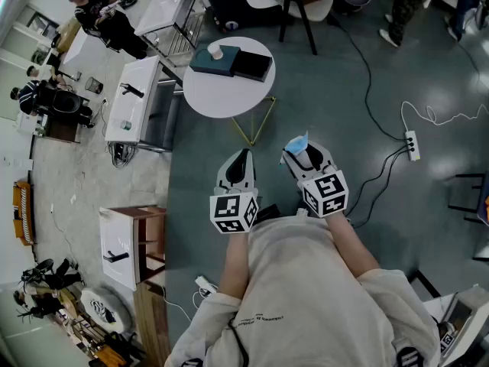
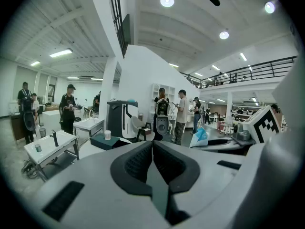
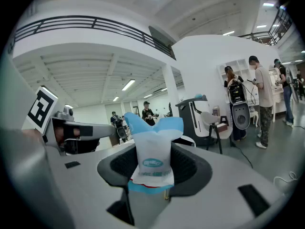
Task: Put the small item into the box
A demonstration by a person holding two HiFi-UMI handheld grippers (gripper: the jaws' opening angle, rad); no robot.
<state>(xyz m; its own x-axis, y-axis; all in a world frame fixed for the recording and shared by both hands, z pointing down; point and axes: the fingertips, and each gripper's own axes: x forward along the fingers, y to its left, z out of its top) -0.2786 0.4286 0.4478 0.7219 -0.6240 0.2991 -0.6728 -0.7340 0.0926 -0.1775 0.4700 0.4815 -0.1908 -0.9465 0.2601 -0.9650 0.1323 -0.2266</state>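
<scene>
Left tongs (image 2: 153,162): jaws closed together, nothing held. Right tongs (image 3: 153,168): clamped on blue-white packet (image 3: 153,144). Box (image 1: 215,61): on round counter (image 1: 221,102), well apart.

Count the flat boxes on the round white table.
2: a teal box with a small white cup on top, and a black box right beside it, nearer the right claw's side. None seems hidden.

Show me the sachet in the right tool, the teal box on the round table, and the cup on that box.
sachet (image 3: 153,149), right gripper view, middle of its white front.
teal box (image 1: 206,64), head view, bare part of its top.
cup (image 1: 216,53), head view, its open top.
</scene>
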